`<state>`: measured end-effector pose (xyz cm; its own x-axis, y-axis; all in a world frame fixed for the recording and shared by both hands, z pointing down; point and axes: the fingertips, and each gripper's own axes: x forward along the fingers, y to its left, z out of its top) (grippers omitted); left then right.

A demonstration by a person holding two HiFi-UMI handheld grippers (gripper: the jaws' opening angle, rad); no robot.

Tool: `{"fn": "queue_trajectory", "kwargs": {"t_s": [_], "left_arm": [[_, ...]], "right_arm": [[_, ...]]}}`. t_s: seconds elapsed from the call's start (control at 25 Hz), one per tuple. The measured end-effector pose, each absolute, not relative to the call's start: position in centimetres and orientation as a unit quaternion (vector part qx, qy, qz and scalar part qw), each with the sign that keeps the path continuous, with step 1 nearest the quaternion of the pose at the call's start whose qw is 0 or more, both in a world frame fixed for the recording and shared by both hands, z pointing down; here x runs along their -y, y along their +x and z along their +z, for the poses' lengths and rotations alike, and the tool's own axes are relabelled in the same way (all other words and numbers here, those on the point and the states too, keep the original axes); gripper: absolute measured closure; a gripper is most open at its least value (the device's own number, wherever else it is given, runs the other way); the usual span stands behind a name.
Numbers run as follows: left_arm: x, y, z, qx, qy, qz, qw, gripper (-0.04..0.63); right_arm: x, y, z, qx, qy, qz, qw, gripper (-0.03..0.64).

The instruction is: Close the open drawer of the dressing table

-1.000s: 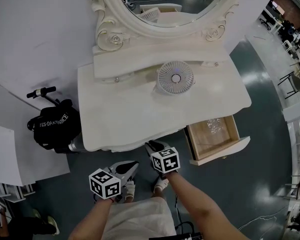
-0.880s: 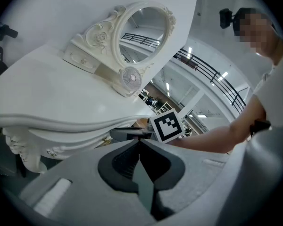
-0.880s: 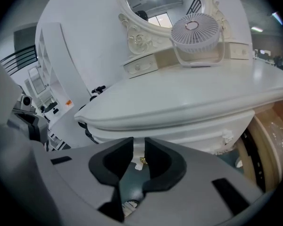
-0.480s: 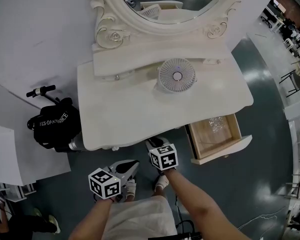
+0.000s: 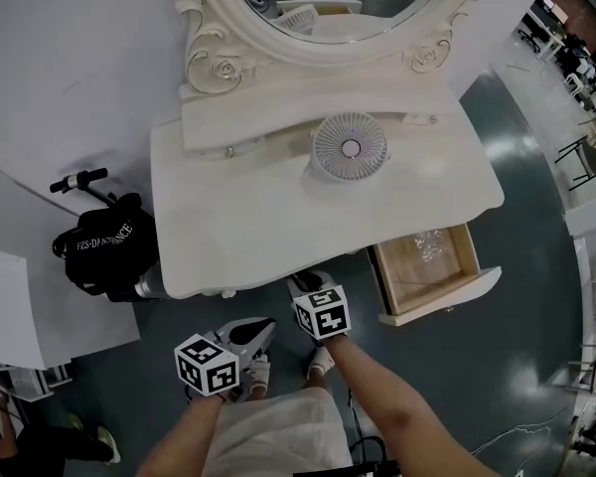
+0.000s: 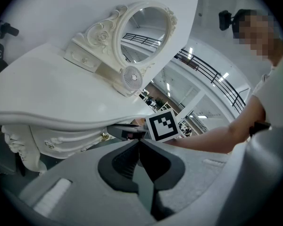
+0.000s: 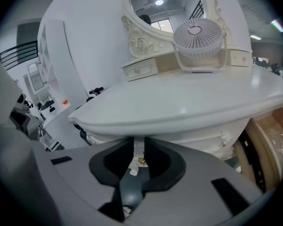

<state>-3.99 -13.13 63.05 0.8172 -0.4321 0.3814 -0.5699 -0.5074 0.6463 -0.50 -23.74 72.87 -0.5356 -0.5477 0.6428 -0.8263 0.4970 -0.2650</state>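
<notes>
The white dressing table (image 5: 258,227) has its right-hand drawer (image 5: 429,274) pulled out, showing a wooden inside with clear plastic wrap (image 5: 425,247) in it. In the right gripper view the drawer (image 7: 269,142) sits at the far right. My right gripper (image 5: 303,284) is at the table's front edge, left of the drawer and apart from it. Its jaws (image 7: 138,142) have just been closing and keep a narrow gap. A small gold knob (image 7: 142,161) shows through that gap, and nothing is gripped. My left gripper (image 5: 266,326) hangs lower, off the table, with its jaws (image 6: 139,142) shut on nothing.
A small white fan (image 5: 350,147) stands on the tabletop below the oval mirror (image 5: 328,8). A black bag (image 5: 104,251) with a scooter handle leans at the table's left. The person's shoes (image 5: 320,364) are on the dark floor under the grippers.
My right gripper has edged slightly up toward the table's front edge. The left gripper and the open drawer have not moved.
</notes>
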Motion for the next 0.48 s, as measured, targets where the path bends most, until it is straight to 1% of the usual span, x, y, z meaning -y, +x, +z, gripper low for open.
{"fn": "queue_trajectory", "kwargs": {"t_s": [0.2,0.48], "left_arm": [[13.18,-4.18,63.15,0.293,0.863,0.086,0.403,0.586],[13.49,-4.41,62.92,0.298,0.862,0.079,0.402,0.586]], "right_arm": [[23.95,-0.58,72.84,0.832,0.427,0.230,0.268,0.548],[24.19,-0.52,72.82,0.827,0.454,0.224,0.243,0.548]]}}
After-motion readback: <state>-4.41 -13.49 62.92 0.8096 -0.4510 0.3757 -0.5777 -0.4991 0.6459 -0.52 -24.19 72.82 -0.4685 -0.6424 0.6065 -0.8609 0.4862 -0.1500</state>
